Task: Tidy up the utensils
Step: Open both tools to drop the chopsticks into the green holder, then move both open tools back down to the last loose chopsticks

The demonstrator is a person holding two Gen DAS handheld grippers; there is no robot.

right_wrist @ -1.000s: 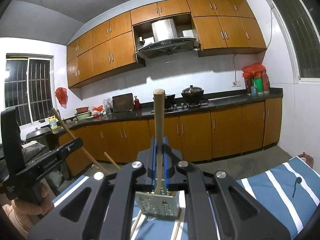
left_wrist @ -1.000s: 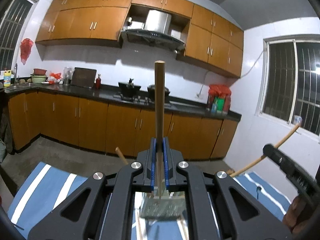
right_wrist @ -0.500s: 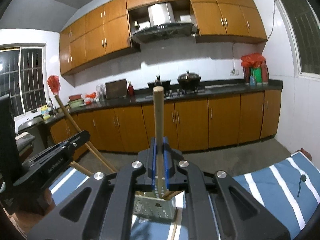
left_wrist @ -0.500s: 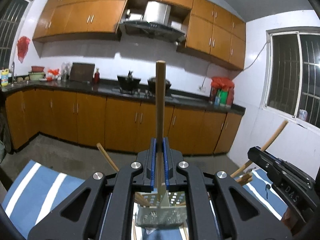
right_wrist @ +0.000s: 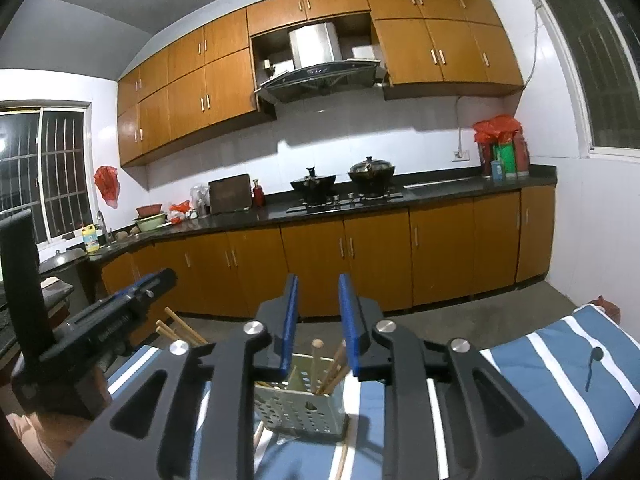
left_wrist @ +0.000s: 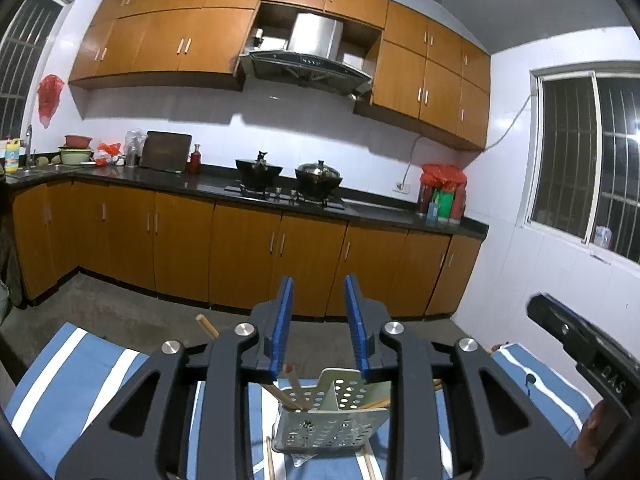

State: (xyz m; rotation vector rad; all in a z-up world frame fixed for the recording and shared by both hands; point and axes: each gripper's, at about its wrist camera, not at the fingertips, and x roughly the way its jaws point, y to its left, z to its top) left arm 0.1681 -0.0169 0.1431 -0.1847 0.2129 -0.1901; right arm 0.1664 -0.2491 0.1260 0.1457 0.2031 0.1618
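A perforated metal utensil holder stands on the blue striped cloth, just below both grippers; it also shows in the right wrist view. Wooden chopsticks stand in its compartments, and more chopsticks show in the right wrist view. My left gripper is open and empty above the holder. My right gripper is open and empty above it too. Loose chopsticks lie on the cloth by the holder's base.
The other gripper's body shows at the right edge of the left view and at the left edge of the right view. A small dark spoon lies on the cloth at right. Kitchen cabinets stand behind.
Both grippers held a chopstick upright, lowered it toward the holder, then opened. The chopsticks now stand in the holder and both jaws are apart.
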